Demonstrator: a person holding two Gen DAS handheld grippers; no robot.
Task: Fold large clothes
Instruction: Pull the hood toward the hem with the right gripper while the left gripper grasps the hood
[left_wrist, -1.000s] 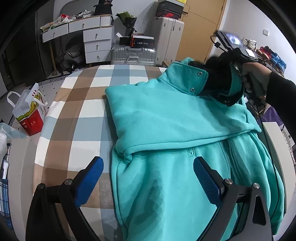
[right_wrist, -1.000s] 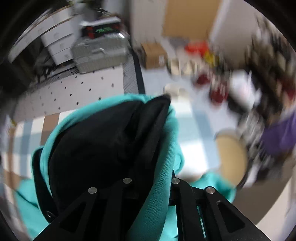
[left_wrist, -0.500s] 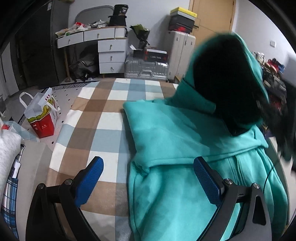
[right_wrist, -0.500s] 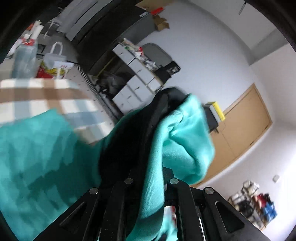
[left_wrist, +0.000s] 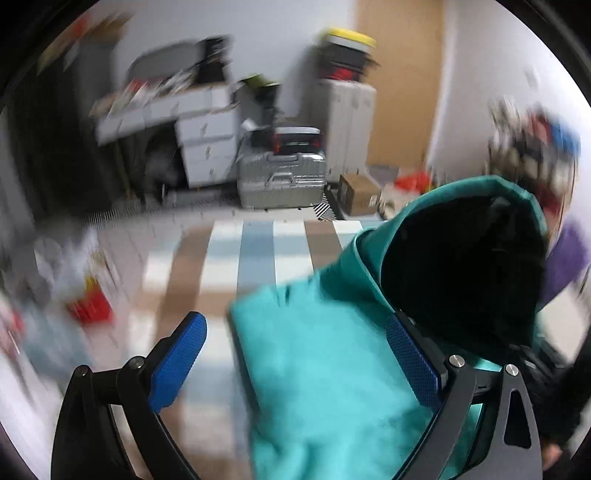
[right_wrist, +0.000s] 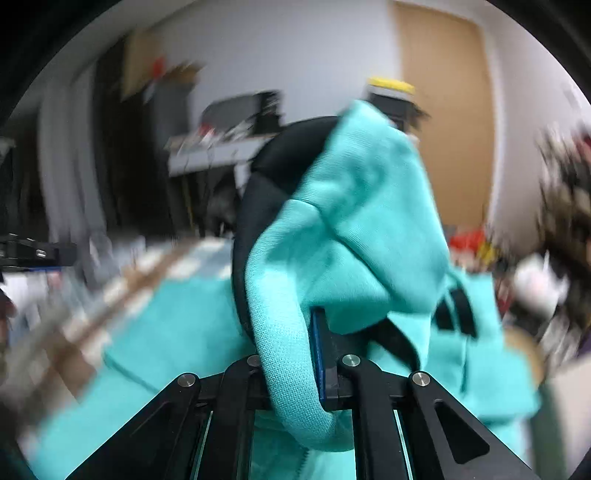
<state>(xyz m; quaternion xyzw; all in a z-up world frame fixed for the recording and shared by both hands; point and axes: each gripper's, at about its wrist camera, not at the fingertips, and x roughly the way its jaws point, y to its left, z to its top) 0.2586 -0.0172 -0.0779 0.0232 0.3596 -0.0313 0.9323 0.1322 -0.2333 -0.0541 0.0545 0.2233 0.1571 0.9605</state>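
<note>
with my right gripper (right_wrist: 291, 354) clenched on the teal hoodie's hood (right_wrist: 343, 221) and left gripper (left_wrist: 295, 354) released, hood fold underway; next, lay it flat on the body.

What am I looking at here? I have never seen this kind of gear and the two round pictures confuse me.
No robot: a person holds a pair of tongs in each hand, each with a camera looking along its fingers. In the left-hand view, the left tongs stand open and empty above a checked table where a turquoise hoodie lies. In the right-hand view, the right tongs are clamped on the hood, black inside, holding it up. Both pictures are blurred.
</note>
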